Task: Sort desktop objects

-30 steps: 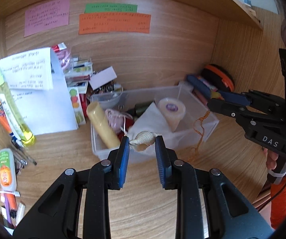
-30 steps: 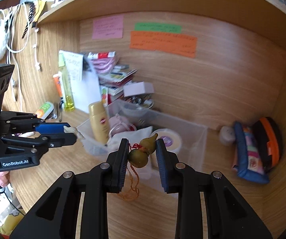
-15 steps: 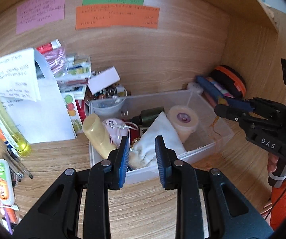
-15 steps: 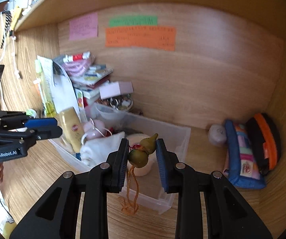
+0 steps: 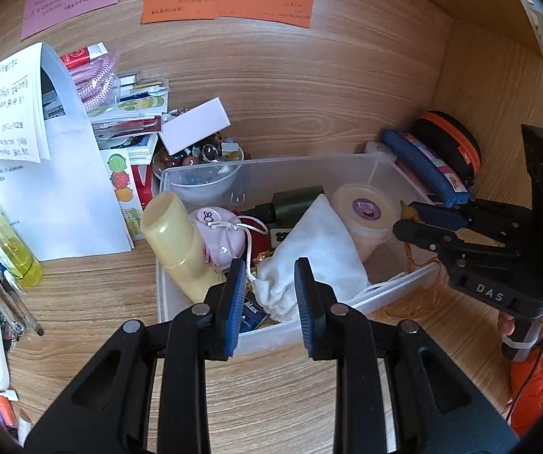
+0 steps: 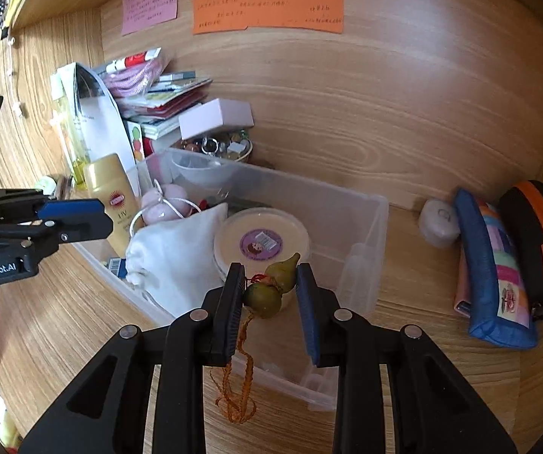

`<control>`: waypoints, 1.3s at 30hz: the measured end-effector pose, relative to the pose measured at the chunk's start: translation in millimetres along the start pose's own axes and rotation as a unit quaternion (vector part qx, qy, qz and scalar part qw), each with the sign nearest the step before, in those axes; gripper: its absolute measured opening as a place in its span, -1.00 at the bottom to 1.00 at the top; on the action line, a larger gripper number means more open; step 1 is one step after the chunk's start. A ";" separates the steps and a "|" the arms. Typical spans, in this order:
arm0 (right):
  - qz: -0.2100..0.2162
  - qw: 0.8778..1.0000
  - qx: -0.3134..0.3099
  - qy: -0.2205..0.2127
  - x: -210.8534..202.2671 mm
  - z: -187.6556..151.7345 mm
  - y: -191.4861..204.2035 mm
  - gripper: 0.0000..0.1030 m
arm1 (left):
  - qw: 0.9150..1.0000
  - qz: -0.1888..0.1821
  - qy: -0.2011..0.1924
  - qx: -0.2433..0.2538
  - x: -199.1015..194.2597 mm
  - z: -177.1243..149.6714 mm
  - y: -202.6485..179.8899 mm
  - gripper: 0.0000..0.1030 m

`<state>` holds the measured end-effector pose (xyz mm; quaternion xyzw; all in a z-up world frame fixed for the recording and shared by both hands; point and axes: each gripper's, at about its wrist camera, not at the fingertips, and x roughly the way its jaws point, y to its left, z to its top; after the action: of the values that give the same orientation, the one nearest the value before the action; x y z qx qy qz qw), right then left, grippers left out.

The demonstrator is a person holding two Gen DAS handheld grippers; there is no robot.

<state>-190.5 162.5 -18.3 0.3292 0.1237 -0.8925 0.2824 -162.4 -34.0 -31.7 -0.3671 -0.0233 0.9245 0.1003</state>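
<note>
Clear plastic bin [image 6: 362, 227] on a wooden desk [image 5: 93, 295], holding a white pouch [image 5: 309, 257], round tub [image 6: 262, 242], yellow bottle [image 5: 180, 246] and pink case [image 5: 222, 227]. Right gripper [image 6: 269, 289], jaws narrow, grips a small gourd charm [image 6: 267, 289] above the bin's near wall. Left gripper [image 5: 267, 287], jaws parted and empty, hovers over the pouch. Paper notes [image 6: 267, 7] line the back panel.

Black claw [image 5: 267, 299], blue pads [image 5: 233, 295], silver screws, orange sleeve [image 5: 540, 378].

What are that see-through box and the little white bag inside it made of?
The box looks like frosted translucent plastic, smooth and slightly glossy: its contents show through the walls. The white bag seems to be soft matt woven cloth, probably cotton or similar: it creases and gathers at a drawstring neck.
</note>
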 end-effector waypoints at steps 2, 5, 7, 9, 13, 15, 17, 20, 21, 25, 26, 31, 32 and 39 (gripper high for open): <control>0.000 1.000 -0.002 0.003 0.9 -0.5 1.1 -0.51 | 1.000 -0.003 0.001 -0.001 0.6 -0.5 -0.7 -0.49; -0.002 1.000 -0.005 0.004 -0.7 -0.6 2.7 -0.37 | 1.000 -0.001 -0.002 -0.002 -0.1 -1.5 -1.8 -0.30; -0.008 1.000 -0.007 0.000 -3.9 -0.1 4.1 -0.14 | 1.000 -0.004 -0.004 -0.003 -2.4 -2.1 -2.1 -0.27; -0.012 1.000 -0.012 -0.008 -7.8 0.9 6.5 -0.10 | 1.000 -0.005 -0.007 -0.002 -4.9 -2.2 -3.1 -0.24; -0.021 0.999 -0.020 -0.018 -17.5 2.9 11.2 -0.04 | 1.000 0.012 -0.021 -0.003 -13.9 -1.7 -4.1 0.20; -0.026 0.999 -0.023 -0.024 -22.6 3.7 13.6 0.11 | 0.999 0.017 -0.034 -0.003 -20.9 -2.1 -4.5 0.32; -0.035 0.999 -0.025 -0.030 -27.6 3.4 16.3 0.26 | 0.999 0.026 -0.046 -0.001 -28.6 -2.9 -5.3 0.44; -0.056 0.997 -0.035 -0.041 -36.1 1.7 21.8 0.45 | 0.997 0.041 -0.061 -0.003 -39.0 -4.1 -4.8 0.60; -0.064 0.996 -0.039 -0.044 -38.7 0.9 24.4 0.52 | 0.997 0.044 -0.064 -0.006 -42.5 -4.7 -3.5 0.68; -0.082 0.994 -0.041 -0.055 -49.5 -2.7 30.5 0.67 | 0.995 0.052 -0.076 -0.028 -57.3 -9.0 3.1 0.86; -0.084 0.994 -0.040 -0.057 -52.3 -4.0 31.0 0.72 | 0.995 0.054 -0.074 -0.033 -59.9 -10.1 4.5 0.87; -0.089 0.993 -0.019 -0.070 -72.2 -13.6 32.9 0.95 | 0.995 0.052 -0.072 -0.050 -74.4 -22.1 6.6 0.88; -0.088 0.993 -0.014 -0.073 -76.8 -15.9 32.7 0.97 | 0.995 0.053 -0.074 -0.051 -78.4 -25.5 5.7 0.88; -0.088 0.992 0.020 -0.093 -110.6 -34.6 37.0 0.99 | 0.990 0.079 -0.105 -0.040 -108.9 -47.9 -14.9 0.95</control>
<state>-82.0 193.4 27.1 0.2378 0.1074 -0.9429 0.2069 -49.7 -42.9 8.6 -0.2721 -0.0415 0.9613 0.0089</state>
